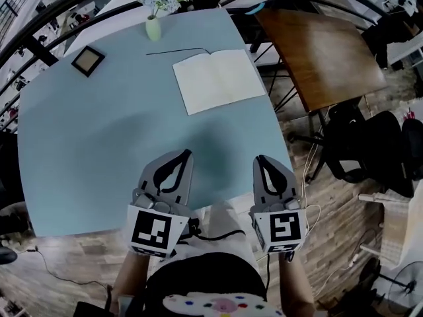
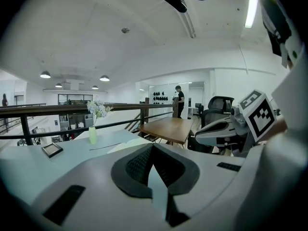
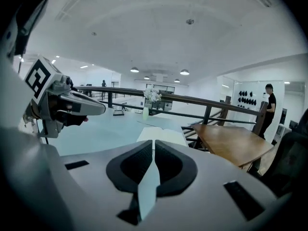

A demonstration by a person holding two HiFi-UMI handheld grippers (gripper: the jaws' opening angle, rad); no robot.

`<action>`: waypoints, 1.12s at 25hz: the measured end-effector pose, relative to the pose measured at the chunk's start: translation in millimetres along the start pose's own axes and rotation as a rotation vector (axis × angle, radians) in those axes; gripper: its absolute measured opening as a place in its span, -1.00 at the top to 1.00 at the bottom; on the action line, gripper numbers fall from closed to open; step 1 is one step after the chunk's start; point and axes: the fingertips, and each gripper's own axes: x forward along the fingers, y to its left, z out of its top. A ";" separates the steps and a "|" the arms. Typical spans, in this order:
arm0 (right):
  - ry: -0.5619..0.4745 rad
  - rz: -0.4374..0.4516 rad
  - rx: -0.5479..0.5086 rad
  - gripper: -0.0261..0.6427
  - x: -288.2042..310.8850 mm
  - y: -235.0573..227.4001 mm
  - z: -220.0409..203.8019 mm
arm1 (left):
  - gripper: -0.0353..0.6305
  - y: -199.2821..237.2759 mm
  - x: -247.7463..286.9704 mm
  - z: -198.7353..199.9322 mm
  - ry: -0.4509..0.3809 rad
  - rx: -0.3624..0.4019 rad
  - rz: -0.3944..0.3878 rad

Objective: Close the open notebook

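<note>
The open notebook [image 1: 218, 80] lies flat with blank white pages up, on the far right part of the light blue table [image 1: 99, 144]. Both grippers hover over the table's near edge, well short of the notebook. My left gripper [image 1: 186, 153] has its jaws together, with nothing between them. My right gripper [image 1: 258, 158] is likewise shut and empty. In the left gripper view the closed tips [image 2: 153, 145] point toward the notebook [image 2: 126, 145]. In the right gripper view the closed tips [image 3: 153, 141] have the notebook [image 3: 163, 134] straight ahead.
A small green vase of flowers [image 1: 153, 26] and a dark picture frame [image 1: 88, 60] stand at the table's far side. A thin black line [image 1: 178, 50] lies beside the notebook. A brown wooden table [image 1: 324, 51] and black office chairs [image 1: 377, 150] are to the right.
</note>
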 end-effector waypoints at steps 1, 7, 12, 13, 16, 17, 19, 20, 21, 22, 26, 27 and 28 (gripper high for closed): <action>-0.003 0.007 -0.020 0.82 6.2 -1.7 -0.3 | 0.84 2.9 2.0 -2.4 0.005 -0.003 0.015; 0.064 0.084 -0.138 0.81 46.6 -8.6 -10.3 | 0.84 14.6 15.6 -14.9 0.034 -0.075 0.107; 0.094 0.164 -0.262 0.58 84.2 -6.5 -17.8 | 0.84 26.8 27.5 -25.7 0.055 -0.060 0.158; 0.099 0.178 -0.288 0.58 90.5 -6.0 -19.9 | 0.84 28.4 28.8 -28.3 0.059 -0.069 0.171; 0.107 0.202 -0.368 0.57 109.3 -5.7 -27.3 | 0.84 33.9 31.6 -36.5 0.076 -0.068 0.212; 0.108 0.206 -0.396 0.57 115.3 -6.0 -30.3 | 0.84 35.7 32.5 -39.0 0.082 -0.067 0.225; 0.113 0.224 -0.455 0.56 126.7 -6.3 -35.9 | 0.84 38.8 34.4 -42.9 0.086 -0.094 0.259; 0.118 0.236 -0.485 0.56 132.4 -6.4 -38.7 | 0.84 40.4 35.7 -44.8 0.087 -0.110 0.276; 0.124 0.246 -0.515 0.56 138.1 -6.5 -41.8 | 0.84 42.2 37.3 -47.0 0.088 -0.121 0.289; 0.130 0.255 -0.544 0.55 143.7 -6.7 -45.3 | 0.84 44.0 38.8 -49.2 0.089 -0.131 0.300; 0.148 0.280 -0.671 0.51 165.8 -6.8 -57.5 | 0.84 50.5 43.2 -58.1 0.097 -0.156 0.343; 0.148 0.285 -0.706 0.51 171.4 -6.7 -60.1 | 0.84 51.9 43.9 -60.5 0.101 -0.155 0.352; 0.149 0.288 -0.741 0.51 176.8 -6.8 -62.9 | 0.84 53.2 44.6 -62.8 0.105 -0.156 0.361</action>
